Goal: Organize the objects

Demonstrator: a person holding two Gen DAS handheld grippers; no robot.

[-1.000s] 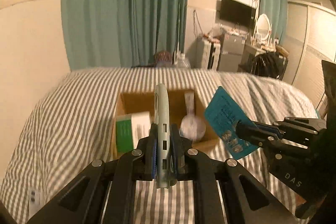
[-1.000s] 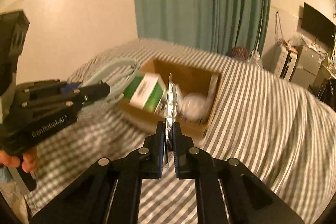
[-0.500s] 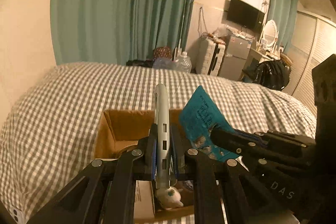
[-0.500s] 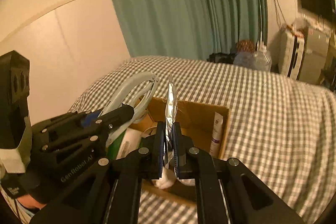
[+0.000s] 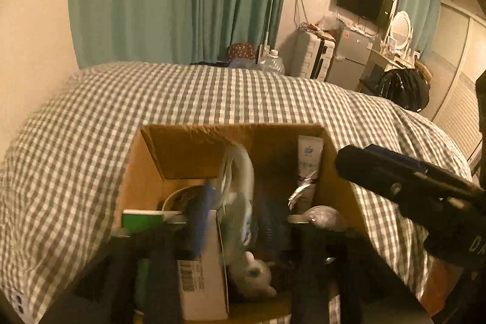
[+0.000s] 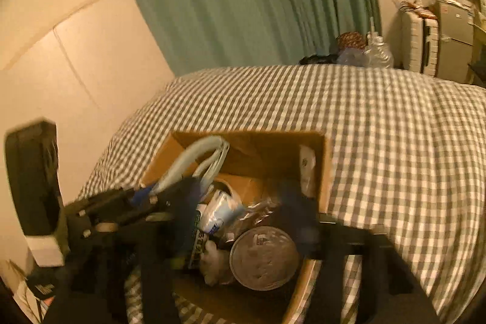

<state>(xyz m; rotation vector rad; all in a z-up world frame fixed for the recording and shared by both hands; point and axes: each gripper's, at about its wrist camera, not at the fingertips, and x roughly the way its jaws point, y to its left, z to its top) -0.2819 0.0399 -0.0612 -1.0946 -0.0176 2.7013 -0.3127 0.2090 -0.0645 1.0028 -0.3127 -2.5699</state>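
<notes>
L claw (image 5: pixel 243 220) opening over box (image 5: pixel 194 154), pale hoop (image 5: pixel 243 172) dropping free btwn its fingers, so it lands inside | R claw (image 6: pixel 240 202) opening too, foil pack (image 6: pixel 258 210) loose in box beneath | you hold both above box, on bed (image 5: pixel 76 148), for clean drops

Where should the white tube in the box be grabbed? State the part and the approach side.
Grip the white tube by its upper end, coming straight down from above. It stands nearly upright in the far right corner of the cardboard box, so the box walls block a sideways approach. Its top end is free, while its lower end is hidden behind a foil packet and a round tin.
</notes>
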